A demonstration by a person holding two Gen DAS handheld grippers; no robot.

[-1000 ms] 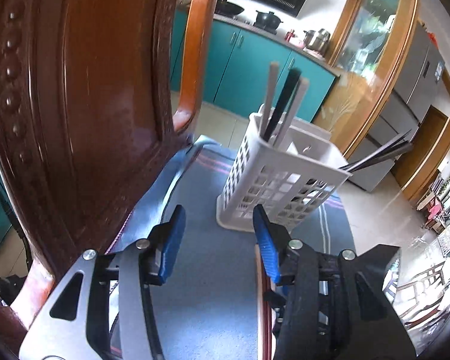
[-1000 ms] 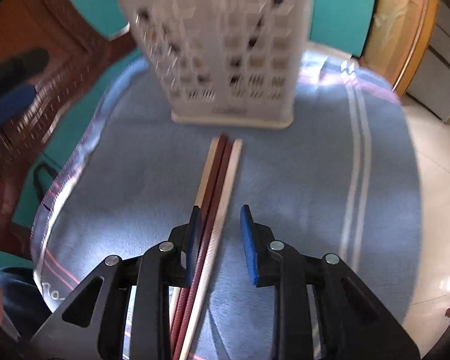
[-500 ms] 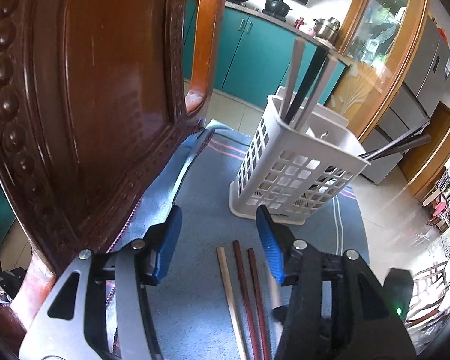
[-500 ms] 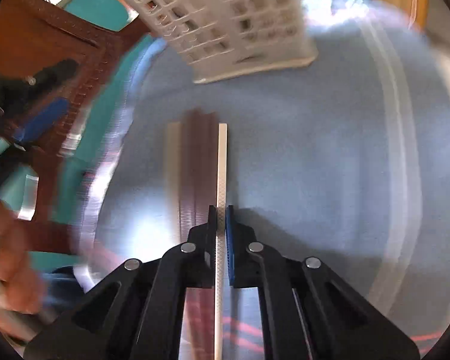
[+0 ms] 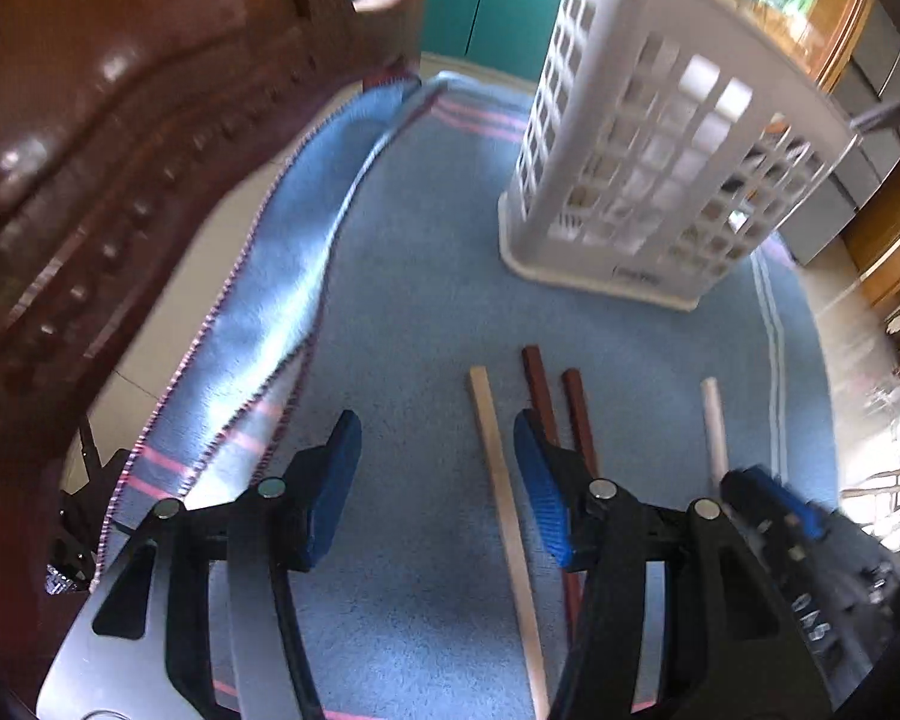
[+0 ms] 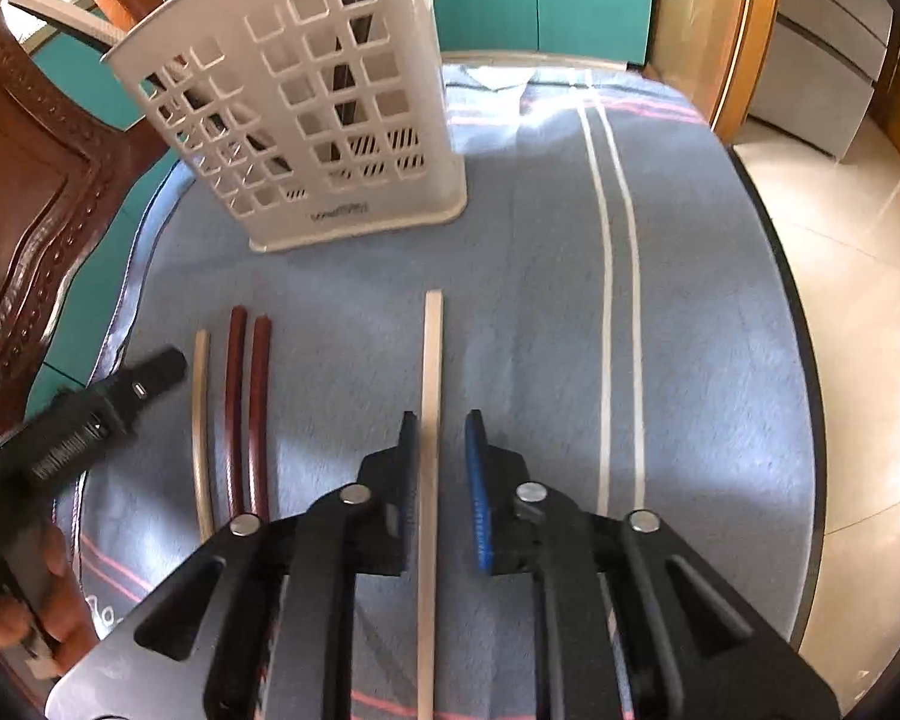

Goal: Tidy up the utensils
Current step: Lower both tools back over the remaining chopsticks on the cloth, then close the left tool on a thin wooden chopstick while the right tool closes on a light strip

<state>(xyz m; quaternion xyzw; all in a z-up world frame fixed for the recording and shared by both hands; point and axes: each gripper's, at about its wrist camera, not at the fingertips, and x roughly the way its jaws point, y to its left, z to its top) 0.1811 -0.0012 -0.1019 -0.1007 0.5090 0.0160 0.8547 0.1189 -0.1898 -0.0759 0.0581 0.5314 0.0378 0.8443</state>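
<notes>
Utensils-wise, the white basket (image 6: 306,114) stood at the back of the blue-clothed worktop (image 6: 690,300). Nearer me lay two dark red chopsticks (image 6: 246,408) beside a pale one (image 6: 201,420). My left gripper (image 5: 438,480) hung open over those. My right gripper (image 6: 441,480) had just loosened its jaws, another pale chopstick (image 6: 431,360) between them.

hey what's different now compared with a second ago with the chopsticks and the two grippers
The right gripper pinched one pale chopstick, slid it right, away from the other three, and has just been opening; the stick lies between its jaws. The left gripper, open, dropped toward those three. The white basket and blue cloth stayed.
</notes>
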